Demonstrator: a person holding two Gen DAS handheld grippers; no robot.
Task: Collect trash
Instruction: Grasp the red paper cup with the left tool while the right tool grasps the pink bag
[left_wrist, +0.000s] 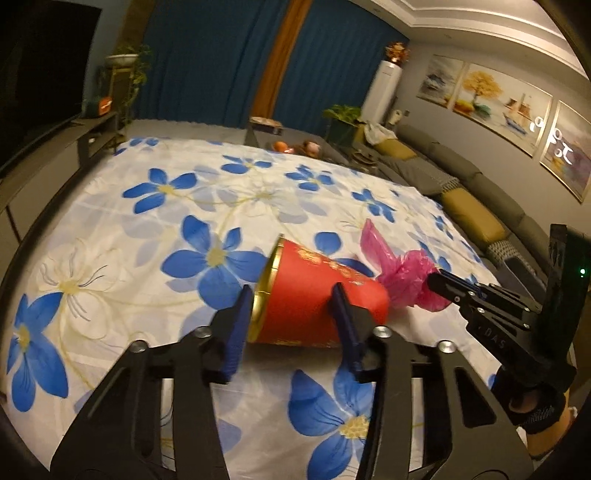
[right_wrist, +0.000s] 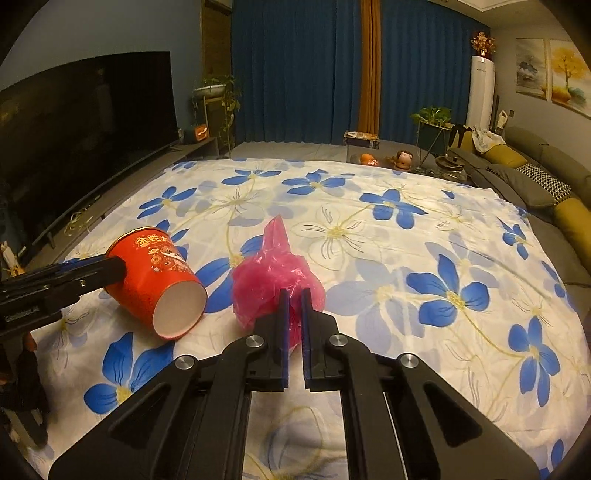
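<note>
Left gripper (left_wrist: 291, 314): fingers grasping the tipped red paper cup (left_wrist: 317, 295) on the flowered sheet (left_wrist: 110, 221).
Right gripper (right_wrist: 294, 314): clenched on the pink plastic bag (right_wrist: 273, 280) beside it.
Risk: squeezed cup may crumple and slip.

Red paper cup (right_wrist: 155, 280) lies tipped beside crumpled pink bag (right_wrist: 273, 284).

A wide flat surface covered by a white sheet (right_wrist: 369, 258) printed with large blue and pale outlined flowers carries everything. On it a red paper cup (right_wrist: 155, 280) with gold lettering lies on its side, its white base facing the right-wrist view. Just beside the cup sits a crumpled pink plastic bag (right_wrist: 273, 273).
</note>
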